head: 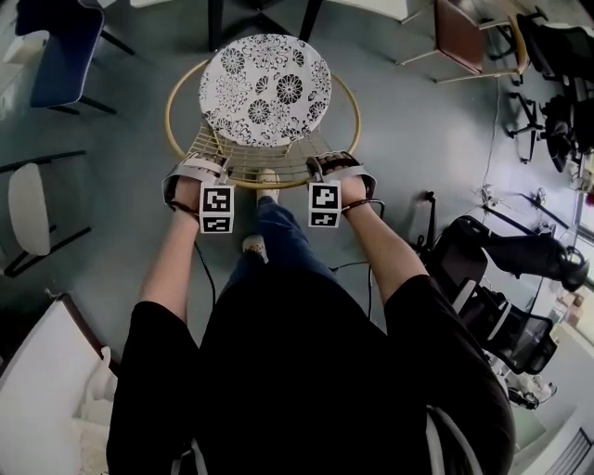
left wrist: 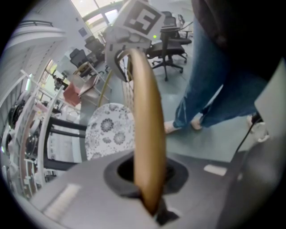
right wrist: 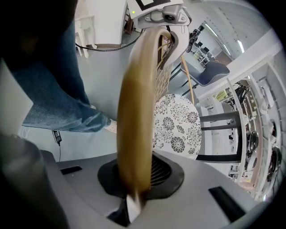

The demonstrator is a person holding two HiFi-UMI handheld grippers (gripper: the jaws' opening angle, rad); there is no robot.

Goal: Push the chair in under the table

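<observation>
The round chair with a golden hoop rim (head: 176, 93) and a thin wire seat basket is standing at 12 o'clock from the person, on the grey floor (head: 399, 139). Its far edge is lying close to two dark table legs (head: 215, 23) at the top of the head view. The wire basket is holding a round white cushion with a black flower print (head: 264, 88), which is filling most of the hoop and showing whole. The left gripper (head: 209, 160) is clamping the near arc of the rim at about 7 o'clock on the hoop, and the right gripper (head: 325, 160) is clamping it at about 5 o'clock. In the left gripper view the golden rim (left wrist: 147, 134) is running straight up from the narrow jaws of the left gripper (left wrist: 152, 201), with the cushion (left wrist: 109, 132) lying at 9 o'clock of it. In the right gripper view the rim (right wrist: 136, 116) is likewise being pinched by the right gripper (right wrist: 132, 197), with the cushion (right wrist: 176, 127) at 3 o'clock. The person's blue-jeaned leg (head: 288, 237) is reaching forward between the two forearms, a light shoe (head: 267, 178) touching the rim's near edge. A blue chair (head: 60, 46) is standing at 11 o'clock and a black office chair (head: 506, 278) at 4 o'clock, both well apart from the hoop.
</observation>
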